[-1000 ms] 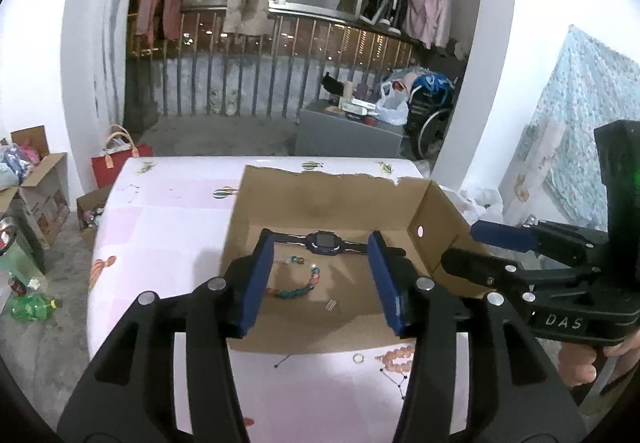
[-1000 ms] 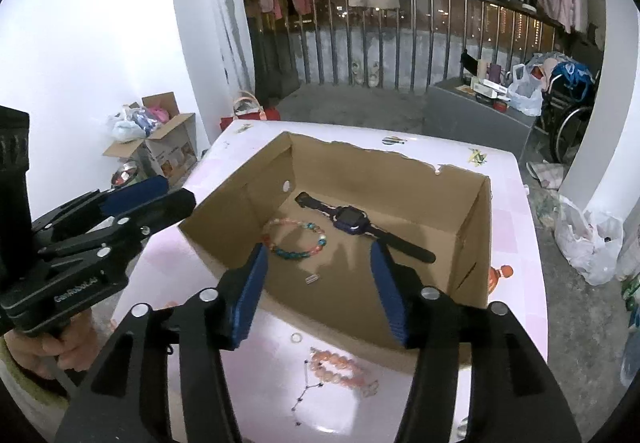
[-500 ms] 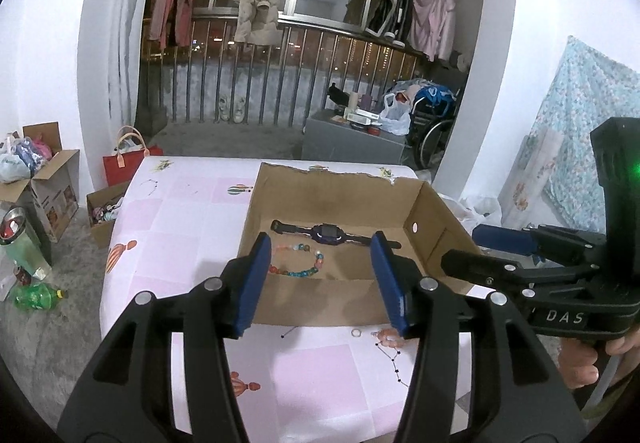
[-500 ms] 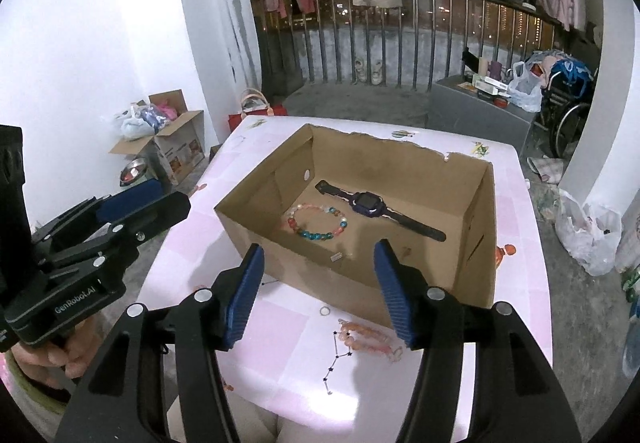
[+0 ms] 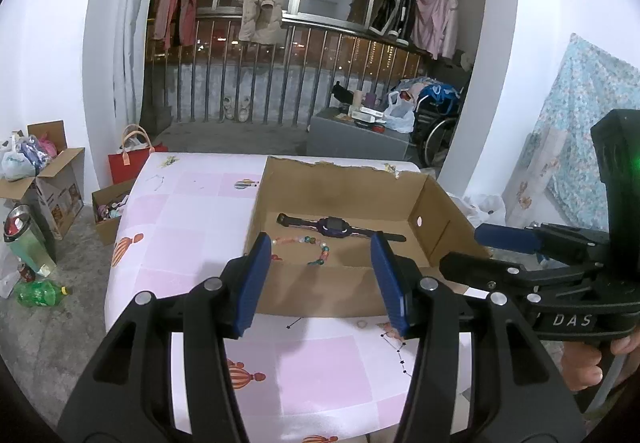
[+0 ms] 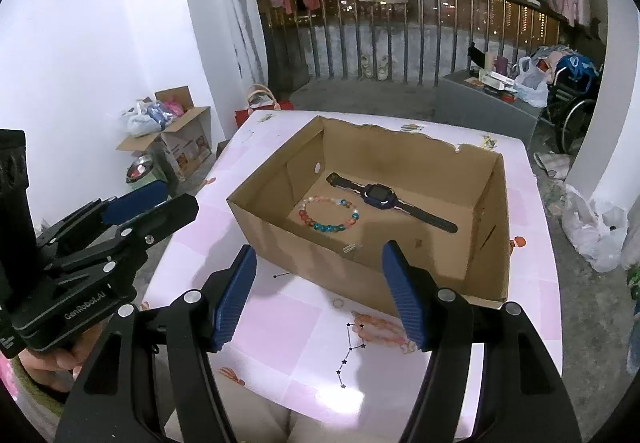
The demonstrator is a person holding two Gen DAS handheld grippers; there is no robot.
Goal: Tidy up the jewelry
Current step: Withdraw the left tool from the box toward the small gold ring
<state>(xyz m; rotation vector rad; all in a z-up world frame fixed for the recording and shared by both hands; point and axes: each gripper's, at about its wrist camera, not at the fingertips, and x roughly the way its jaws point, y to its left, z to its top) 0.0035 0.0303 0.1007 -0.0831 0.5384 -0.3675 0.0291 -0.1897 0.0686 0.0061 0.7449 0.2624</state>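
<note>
Nearest the right gripper (image 6: 320, 291), on the pink tablecloth (image 6: 280, 323) between the fingertips and the box, lie the two pieces not yet put away: a pink bead bracelet (image 6: 384, 329) and a small ring (image 6: 338, 302). Bracelet sits just ahead of the right-hand finger (image 6: 404, 295), partly hidden by it; its long axis runs roughly left-right, parallel to the near wall of the cardboard box (image 6: 360, 267). Ring lies just beside it, toward the centre of the gap.

Right gripper: fingers spread wide, nothing held, pitched down toward the cloth, above it and not touching.

Left gripper (image 5: 320, 283): also wide open and empty, held level in front of the box; from its camera the ring (image 5: 362, 323) and bracelet (image 5: 390, 327) show off toward its right finger. Judgement: right gripper is the nearer and better lined up; next move likely a short drop and shift right onto the bracelet, closing across its short axis.

Farther on, inside the box: multicolour bead bracelet (image 6: 329, 213) lying flat, with the dark watch (image 6: 384, 199) just behind it, strap laid out diagonally. Small pale piece (image 6: 349, 249) near the front wall; too small to identify.
</note>
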